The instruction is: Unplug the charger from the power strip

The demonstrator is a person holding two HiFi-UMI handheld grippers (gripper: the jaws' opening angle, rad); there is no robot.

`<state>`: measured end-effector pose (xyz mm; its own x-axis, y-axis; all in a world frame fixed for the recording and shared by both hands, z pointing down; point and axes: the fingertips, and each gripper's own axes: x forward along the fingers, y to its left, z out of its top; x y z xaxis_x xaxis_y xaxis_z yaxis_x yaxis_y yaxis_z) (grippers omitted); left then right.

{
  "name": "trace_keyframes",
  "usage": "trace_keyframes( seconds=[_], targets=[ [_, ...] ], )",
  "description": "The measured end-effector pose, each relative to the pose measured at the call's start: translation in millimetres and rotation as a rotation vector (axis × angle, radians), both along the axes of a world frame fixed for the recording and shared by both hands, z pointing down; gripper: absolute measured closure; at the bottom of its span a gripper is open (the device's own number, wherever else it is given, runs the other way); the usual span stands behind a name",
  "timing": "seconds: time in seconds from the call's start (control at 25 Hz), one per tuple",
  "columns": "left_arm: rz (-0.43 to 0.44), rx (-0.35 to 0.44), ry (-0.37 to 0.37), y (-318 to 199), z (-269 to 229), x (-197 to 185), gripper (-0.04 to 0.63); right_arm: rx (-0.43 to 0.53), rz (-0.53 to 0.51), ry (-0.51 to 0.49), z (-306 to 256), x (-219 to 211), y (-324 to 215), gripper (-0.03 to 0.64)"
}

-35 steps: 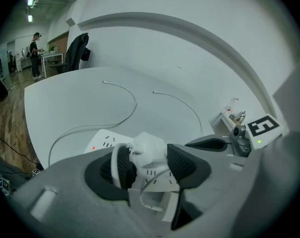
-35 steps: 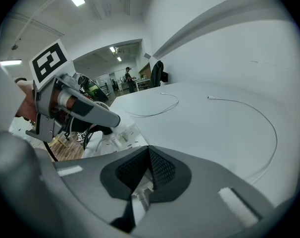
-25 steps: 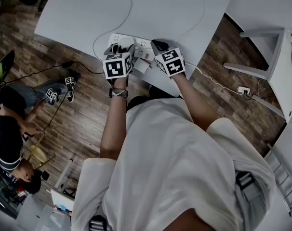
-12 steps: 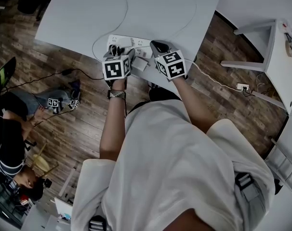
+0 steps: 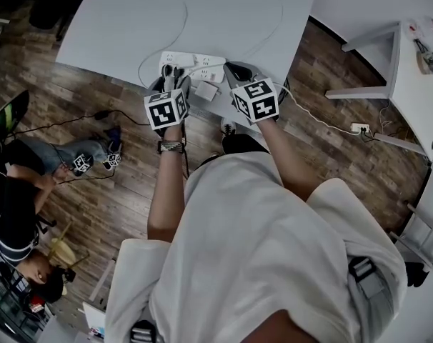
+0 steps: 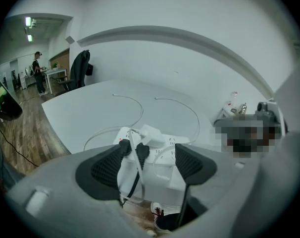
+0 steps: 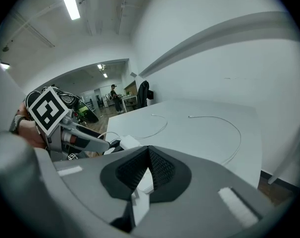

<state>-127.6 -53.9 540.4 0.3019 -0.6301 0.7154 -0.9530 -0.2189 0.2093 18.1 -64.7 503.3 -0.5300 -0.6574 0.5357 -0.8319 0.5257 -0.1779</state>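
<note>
State of left tongs [image 6: 151, 151]: jaws fully apart, gripping nothing; the near end of the power strip [image 5: 201, 60] shows beyond the gap. State of right tongs [image 7: 149, 153]: pads together, tips meeting. A sliver of white shows low in the slit; cannot say it is held. Position of charger [image 5: 206, 90]: white block on the counter [image 5: 123, 20], just beside the strip on its near side, close to the counter edge. It reads as lying free of the sockets, though no view shows its pins. Judged: extraction looks done, and the step in hand is clearing off. To do it well, lift the open left jaws straight away from the strip so neither pad hooks the dark leads draped over the edge, and keep the right pads closed. Count: strip 1; black plugs [image 6: 142, 151] in it 2; white adapter [image 6: 151, 132] seated on it 1; charger beside it 1; loose white cables [image 6: 182, 104] on the counter 2; tongs 2.
</note>
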Motion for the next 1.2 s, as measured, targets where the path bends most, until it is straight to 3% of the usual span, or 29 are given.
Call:
trace_keyframes(
  seconds=[0.28, 0.6, 0.84, 1.0, 1.2],
  targets=[
    [0.035, 0.181, -0.023, 11, -70, -9, 0.257, 0.098, 0.014, -0.023, -49, 0, 23, 0.615],
    [0.106, 0.418, -0.007, 37, -158, -3, 0.476, 0.268, 0.012, -0.046, -133, -6, 42, 0.615],
    [0.138, 0.581, 0.001, 53, -220, 1, 0.582, 0.387, 0.022, -0.072, -191, -5, 54, 0.615],
    [0.152, 0.653, -0.006, 63, -256, 3, 0.592, 0.467, 0.020, -0.072, -228, -4, 62, 0.615],
    [0.180, 0.733, -0.075, 74, -289, -1, 0.592, 0.543, 0.021, -0.061, -266, -12, 72, 0.615]
  ],
)
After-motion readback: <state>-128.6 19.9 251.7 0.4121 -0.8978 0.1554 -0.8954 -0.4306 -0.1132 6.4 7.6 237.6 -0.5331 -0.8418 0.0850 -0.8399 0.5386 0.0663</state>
